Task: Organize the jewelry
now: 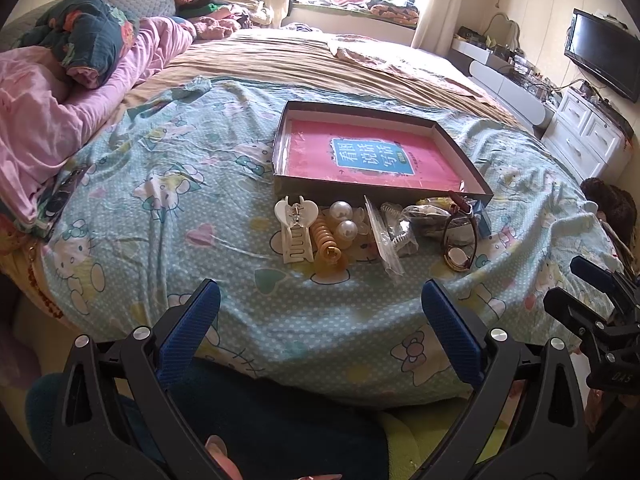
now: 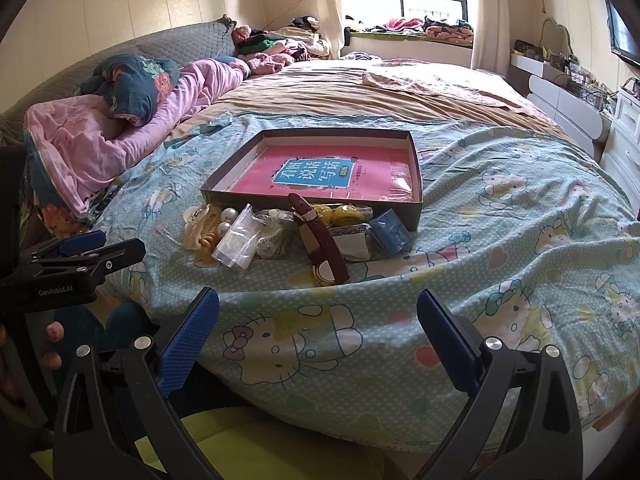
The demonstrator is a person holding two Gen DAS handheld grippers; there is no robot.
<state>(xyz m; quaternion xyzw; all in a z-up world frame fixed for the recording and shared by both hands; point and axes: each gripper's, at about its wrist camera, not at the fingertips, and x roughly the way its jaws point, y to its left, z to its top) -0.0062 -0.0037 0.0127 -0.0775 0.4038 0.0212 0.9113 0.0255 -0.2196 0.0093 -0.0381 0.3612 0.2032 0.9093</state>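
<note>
Left tongs (image 1: pixel 320 320): lower centre of frame, jaws wide apart, holding nothing. Right tongs (image 2: pixel 318 322): likewise spread and empty. Bed (image 1: pixel 224 184): patterned blue quilt. Jewelry pile, mid-frame, against the shallow box (image 1: pixel 464 152): white hair claw (image 1: pixel 294 232), pearl beads (image 1: pixel 342 220), brown-strapped watch (image 2: pixel 322 240), clear bags (image 2: pixel 236 244).

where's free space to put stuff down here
The box holds only a pink book, so it has room. The bedspread left of the white hair clip is bare. It is crowded from the clip to the watch along the box's front.
</note>
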